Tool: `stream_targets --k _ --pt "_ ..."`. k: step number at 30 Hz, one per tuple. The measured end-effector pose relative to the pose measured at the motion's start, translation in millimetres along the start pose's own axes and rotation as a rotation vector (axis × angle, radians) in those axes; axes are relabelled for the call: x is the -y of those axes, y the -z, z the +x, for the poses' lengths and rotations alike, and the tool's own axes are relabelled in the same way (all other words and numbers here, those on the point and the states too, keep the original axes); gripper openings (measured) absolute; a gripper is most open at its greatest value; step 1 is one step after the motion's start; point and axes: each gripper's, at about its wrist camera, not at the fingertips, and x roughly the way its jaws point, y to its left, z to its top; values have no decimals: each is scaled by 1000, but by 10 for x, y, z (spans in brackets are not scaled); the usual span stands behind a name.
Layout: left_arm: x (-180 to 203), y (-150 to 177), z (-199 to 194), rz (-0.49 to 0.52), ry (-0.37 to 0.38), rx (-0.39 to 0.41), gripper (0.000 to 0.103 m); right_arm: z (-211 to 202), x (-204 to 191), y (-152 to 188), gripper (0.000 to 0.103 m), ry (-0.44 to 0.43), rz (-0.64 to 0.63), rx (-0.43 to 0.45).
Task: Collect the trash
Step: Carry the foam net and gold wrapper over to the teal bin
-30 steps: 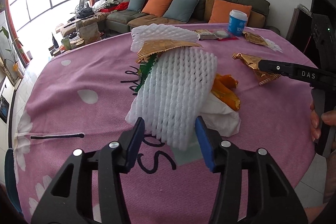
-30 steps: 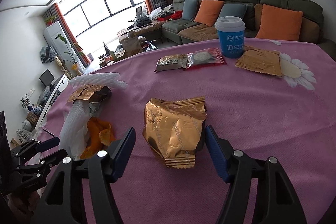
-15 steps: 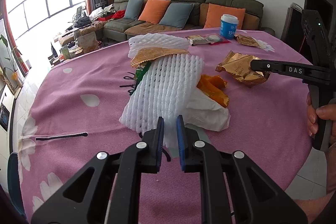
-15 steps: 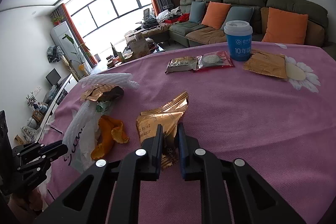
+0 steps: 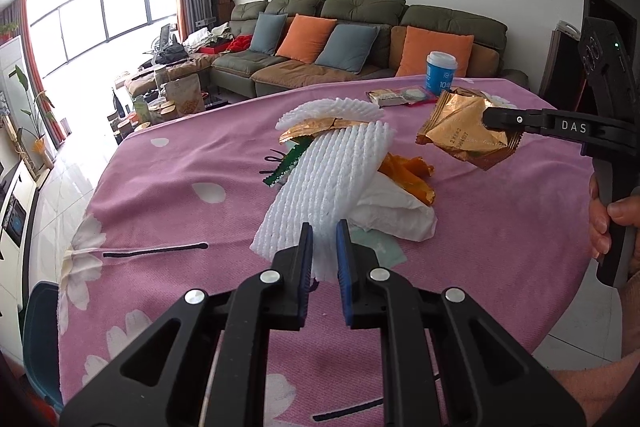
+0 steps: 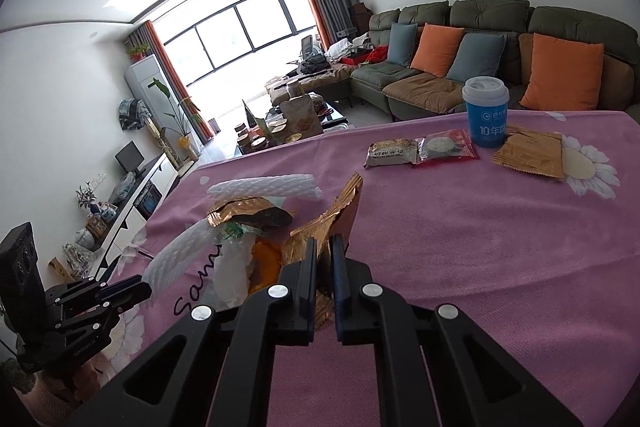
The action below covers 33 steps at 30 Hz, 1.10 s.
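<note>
Meanwhile, the left gripper point(image 5: 325, 259) is clenching its fingers on the near end of the white foam net sleeve point(image 5: 328, 179), whose long axis is running from the fingers up toward 1 o'clock, its far end lying over the trash pile on the pink table point(image 5: 168, 187), probably so the soft sleeve can be peeled away without dragging the rest. Over at 3 o'clock, the right gripper point(image 6: 324, 267) is pinching the crumpled gold wrapper point(image 5: 466, 135) by one edge, holding it clear above the table with its free end pointing toward 10 o'clock, seemingly ready for carrying off.
</note>
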Motion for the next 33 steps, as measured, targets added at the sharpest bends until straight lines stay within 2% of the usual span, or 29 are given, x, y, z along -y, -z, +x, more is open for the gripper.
stream_targets --k 10,33 --pt "-247 117 -356 -38 -30 33 12 -39 -409 -42 6 -128 -38 14" --pt "-845 357 -925 -133 -180 45 12 451 -1336 102 6 -355 -134 -94"
